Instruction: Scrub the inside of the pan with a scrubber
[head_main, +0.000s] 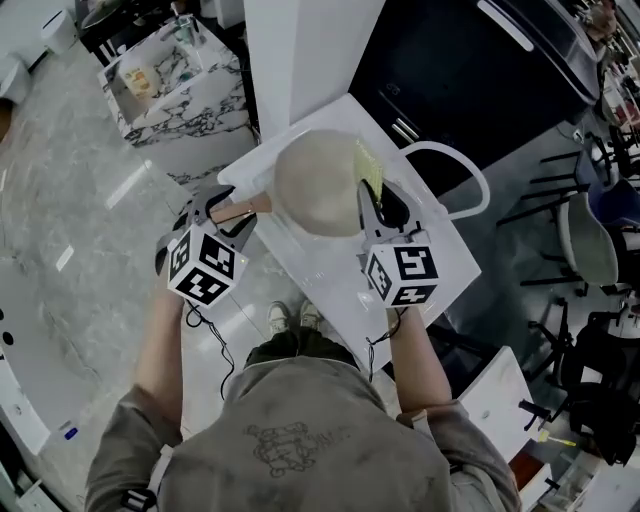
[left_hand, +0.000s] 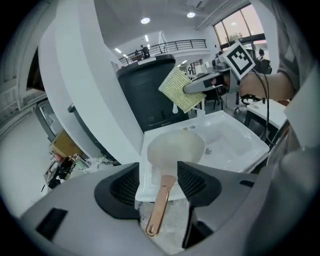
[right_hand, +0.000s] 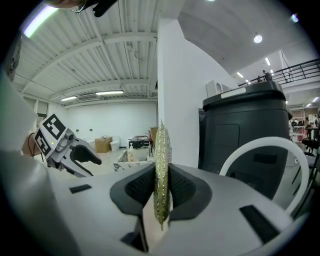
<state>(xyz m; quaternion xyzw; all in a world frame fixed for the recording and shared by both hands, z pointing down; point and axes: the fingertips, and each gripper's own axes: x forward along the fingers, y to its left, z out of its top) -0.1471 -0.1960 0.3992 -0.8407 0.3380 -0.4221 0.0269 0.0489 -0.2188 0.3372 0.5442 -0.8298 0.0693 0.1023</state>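
The left tool (left_hand: 158, 171) is released. Its jaws stand wide on either side of the copper-coloured handle (left_hand: 158, 207), and neither pad presses on it. The handle runs from between the jaws up to the pan (left_hand: 176, 149). The pan lies on a corner of the white sink (left_hand: 239, 142), its pale inside apparently facing up and its handle jutting past the sink's edge.

The right tool (right_hand: 161, 175) is clenched on the scrubber (right_hand: 161, 150), a thin yellow-green pad pinched edge-on between the pads with most of it standing out beyond the fingertips. In the left gripper view the pad hangs in the air above the far side of the pan, clear of it. From the head view it sits over the pan's right rim.

I judge the scrubbing itself is not under way: the pad is in hand but off the pan, and the pan has nothing steadying it.

The next move probably calls for two things. The left tool needs to close on the handle so the pan cannot slide on the slick sink. The right tool needs to tip the pad's broad face down into the pan's inside and rub it round, with enough pressure to scour.
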